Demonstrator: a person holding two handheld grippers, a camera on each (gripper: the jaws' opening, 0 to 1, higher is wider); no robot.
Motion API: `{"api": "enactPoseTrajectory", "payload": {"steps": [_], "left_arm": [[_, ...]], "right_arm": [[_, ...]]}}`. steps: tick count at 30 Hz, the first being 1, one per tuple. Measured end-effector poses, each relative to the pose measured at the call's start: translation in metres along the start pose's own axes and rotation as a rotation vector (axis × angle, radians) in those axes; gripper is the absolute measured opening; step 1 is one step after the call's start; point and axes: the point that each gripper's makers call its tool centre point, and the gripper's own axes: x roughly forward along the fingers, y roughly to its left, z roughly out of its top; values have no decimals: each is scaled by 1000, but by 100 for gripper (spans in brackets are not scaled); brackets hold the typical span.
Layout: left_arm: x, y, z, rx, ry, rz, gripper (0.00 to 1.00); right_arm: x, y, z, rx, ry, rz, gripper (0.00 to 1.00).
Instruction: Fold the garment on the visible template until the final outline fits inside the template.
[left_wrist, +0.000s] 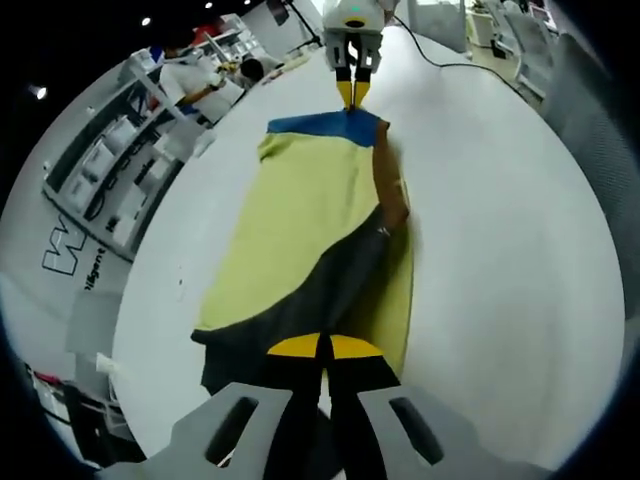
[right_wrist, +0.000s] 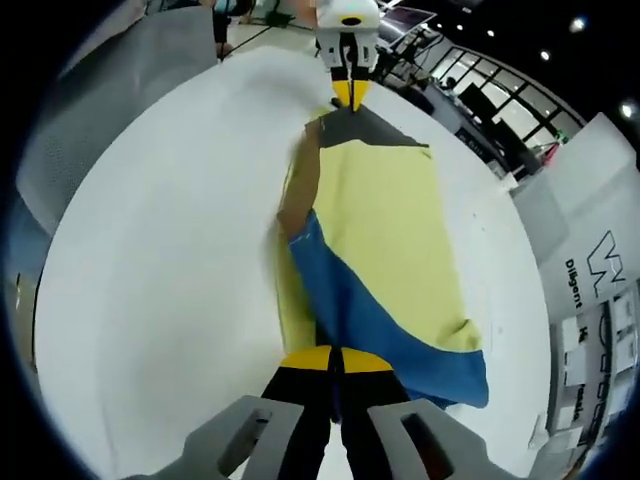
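The white bench (left_wrist: 520, 260) carries the garment (left_wrist: 300, 220) stretched long across its middle, well in from the edges. It is thin, limp cloth in yellow, blue, dark grey and brown panels, light and likely to sag, so best taken at its ends. The left gripper (left_wrist: 322, 348) is pinched closed on the grey end, the right gripper (right_wrist: 333, 360) on the blue.

Soft matt cloth garment (left_wrist: 300, 230) in yellow, blue, dark grey and brown panels, slightly creased, on smooth matt white table (left_wrist: 500, 230); left gripper (left_wrist: 324, 346) and right gripper (right_wrist: 335, 358) with smooth yellow-tipped black fingers on matt grey plastic-looking bodies.
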Motion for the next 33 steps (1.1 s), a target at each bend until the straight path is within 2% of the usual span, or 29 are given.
{"api": "enactPoseTrajectory", "payload": {"steps": [14, 25, 33], "left_arm": [[-14, -15, 2, 9, 5, -17, 4], [-27, -38, 3, 3, 5, -38, 4], [-40, -47, 5, 0, 3, -38, 4]], "right_arm": [[-18, 17, 10, 22, -13, -1, 0], [-31, 43, 20, 40, -23, 41, 0], [-42, 60, 30, 39, -31, 58, 0]]}}
